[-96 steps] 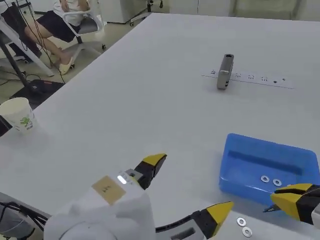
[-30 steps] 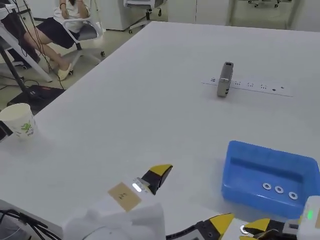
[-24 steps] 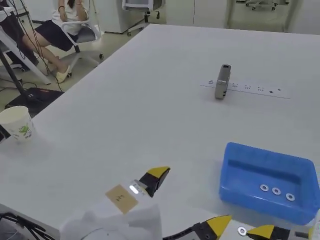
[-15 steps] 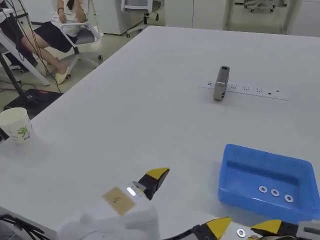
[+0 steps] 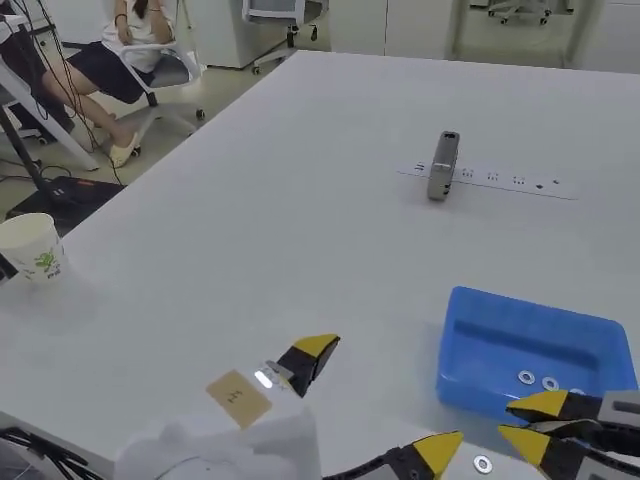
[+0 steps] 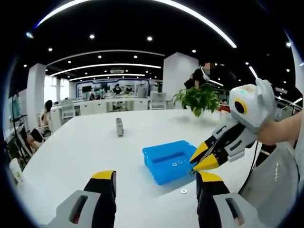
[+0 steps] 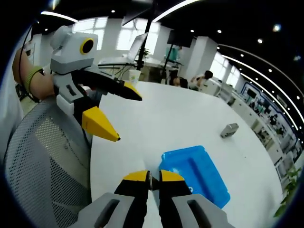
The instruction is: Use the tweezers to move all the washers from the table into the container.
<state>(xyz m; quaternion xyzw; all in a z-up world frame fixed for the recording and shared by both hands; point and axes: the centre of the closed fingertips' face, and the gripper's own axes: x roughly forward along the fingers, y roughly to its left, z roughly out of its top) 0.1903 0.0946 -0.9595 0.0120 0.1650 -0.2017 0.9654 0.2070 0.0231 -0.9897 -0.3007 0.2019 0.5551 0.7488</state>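
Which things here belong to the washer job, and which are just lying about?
Job: blue container holding washers; loose washer on the table; right gripper, shut on thin tweezers; left gripper, open.
Lying about: paper cup; grey device; power strip.

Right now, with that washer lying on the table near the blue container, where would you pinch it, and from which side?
With the tweezers, pinch the washer across its ring: one tip in the hole, one outside the rim, coming steeply from above. It lies flat on the table, so no edge stands up to catch sideways.
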